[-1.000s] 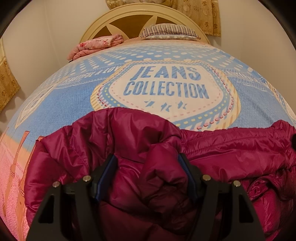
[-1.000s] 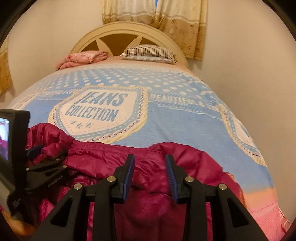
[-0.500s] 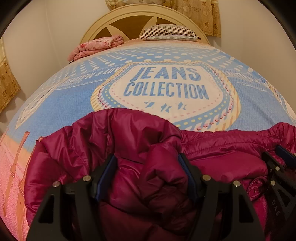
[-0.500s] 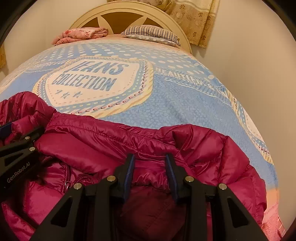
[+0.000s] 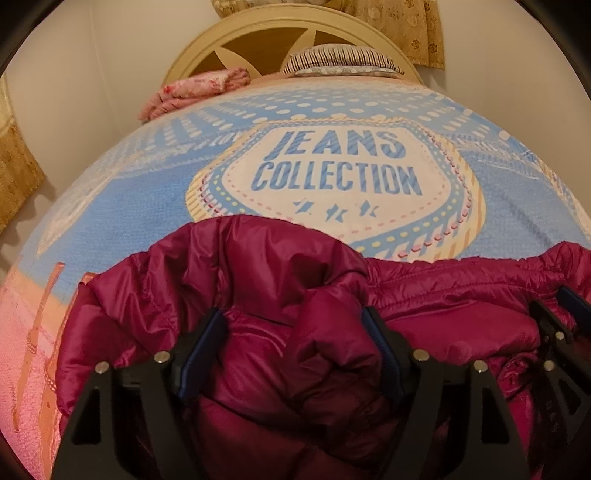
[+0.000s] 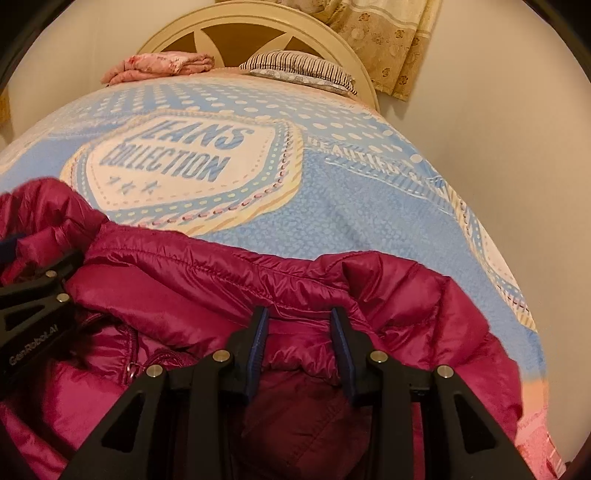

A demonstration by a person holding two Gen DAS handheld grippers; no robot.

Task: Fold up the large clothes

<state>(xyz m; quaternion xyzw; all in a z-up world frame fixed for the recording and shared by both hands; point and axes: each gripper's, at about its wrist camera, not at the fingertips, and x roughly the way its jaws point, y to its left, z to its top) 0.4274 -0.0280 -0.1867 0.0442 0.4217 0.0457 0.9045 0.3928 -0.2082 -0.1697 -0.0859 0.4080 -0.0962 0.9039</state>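
A magenta puffer jacket lies bunched across the near end of the bed, seen in both views. My left gripper has a thick fold of the jacket between its blue pads; the jaws are opening, and the fabric still fills the gap and touches both pads. In the right wrist view this gripper shows at the left edge. My right gripper is shut on a gathered edge of the jacket near its right side, low over the bed. Its fingers also show at the right edge of the left wrist view.
The bed carries a blue blanket printed with "JEANS COLLECTION". At the far end are a cream headboard, a striped pillow and a folded pink cloth. A wall runs close along the bed's right side.
My right gripper came down with the jacket's right part, which now lies lower on the bed, and it entered the left wrist view's right edge. The left gripper stayed put.
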